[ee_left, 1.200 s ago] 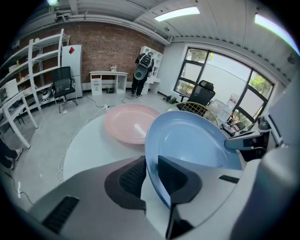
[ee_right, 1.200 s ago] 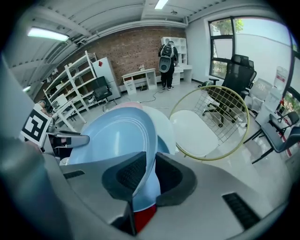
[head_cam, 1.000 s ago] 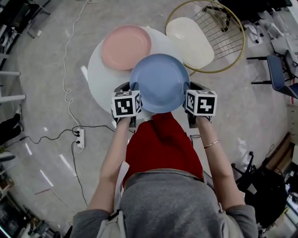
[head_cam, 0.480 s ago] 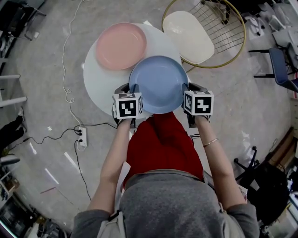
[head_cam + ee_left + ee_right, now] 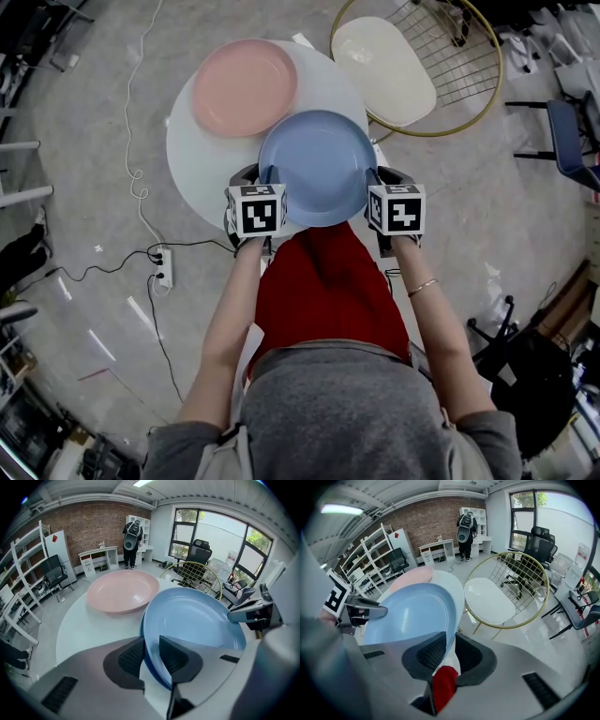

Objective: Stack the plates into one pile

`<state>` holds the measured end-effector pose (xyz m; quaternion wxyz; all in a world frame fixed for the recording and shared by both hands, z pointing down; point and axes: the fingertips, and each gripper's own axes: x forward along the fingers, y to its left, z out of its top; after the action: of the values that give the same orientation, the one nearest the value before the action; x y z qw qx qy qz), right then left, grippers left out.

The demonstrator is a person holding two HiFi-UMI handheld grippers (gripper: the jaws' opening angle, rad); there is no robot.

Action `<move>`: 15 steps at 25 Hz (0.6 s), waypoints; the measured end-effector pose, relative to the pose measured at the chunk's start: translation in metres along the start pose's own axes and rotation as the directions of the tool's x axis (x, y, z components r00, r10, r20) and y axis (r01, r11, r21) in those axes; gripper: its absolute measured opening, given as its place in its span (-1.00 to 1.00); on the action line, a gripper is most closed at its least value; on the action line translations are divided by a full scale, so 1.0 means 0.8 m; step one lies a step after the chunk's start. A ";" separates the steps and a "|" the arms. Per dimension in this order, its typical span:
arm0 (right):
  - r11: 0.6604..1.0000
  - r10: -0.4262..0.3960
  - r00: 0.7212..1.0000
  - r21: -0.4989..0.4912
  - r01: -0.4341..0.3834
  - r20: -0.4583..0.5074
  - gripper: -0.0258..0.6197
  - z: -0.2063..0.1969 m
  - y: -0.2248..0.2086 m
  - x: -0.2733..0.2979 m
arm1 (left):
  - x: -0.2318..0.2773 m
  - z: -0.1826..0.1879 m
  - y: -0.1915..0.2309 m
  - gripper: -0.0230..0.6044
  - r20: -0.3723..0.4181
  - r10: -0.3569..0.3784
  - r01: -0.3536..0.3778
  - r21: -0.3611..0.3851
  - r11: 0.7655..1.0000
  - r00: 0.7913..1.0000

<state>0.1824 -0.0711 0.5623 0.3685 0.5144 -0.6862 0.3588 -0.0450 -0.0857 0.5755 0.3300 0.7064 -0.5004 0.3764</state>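
The round blue plate (image 5: 317,167) faced up, about level, above the near edge of the white table (image 5: 202,159), near the pink plate (image 5: 244,86). The left tongs (image 5: 265,178) and right tongs (image 5: 373,178) pinched its opposite rims.

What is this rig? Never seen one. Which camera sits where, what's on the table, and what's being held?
There is no robot here: a person holds a hand-operated gripper in each hand. Each gripper carries a marker-covered cube as part of it. The head view comes from a camera on the person's head, looking steeply down. The other two views come from cameras riding on the left gripper and the right gripper, each looking along its own jaws. A round white table carries a pink plate. The blue plate is held at opposite edges, with its rim between both pairs of jaws, and it overhangs the table's near edge. A cream-seated wire chair stands beside the table.
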 end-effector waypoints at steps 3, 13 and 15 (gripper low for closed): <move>1.000 -0.005 1.000 -0.022 0.005 0.001 -0.70 0.000 0.000 0.001 | 0.000 -0.001 0.000 -0.59 -0.002 0.006 -0.006 0.002 1.000 1.000; 0.998 -0.028 0.999 -0.048 0.029 0.015 -0.70 -0.001 0.001 0.001 | 0.000 -0.004 -0.001 -0.57 -0.012 0.004 -0.004 -0.001 1.000 1.000; 0.998 -0.033 0.999 -0.049 0.034 0.021 -0.70 0.000 0.001 0.000 | -0.001 -0.004 0.000 -0.56 -0.016 0.012 -0.012 -0.002 1.000 1.000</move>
<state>0.1812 -0.0713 0.5622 0.3804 0.5200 -0.6898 0.3303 -0.0455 -0.0827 0.5767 0.3326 0.7001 -0.5023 0.3834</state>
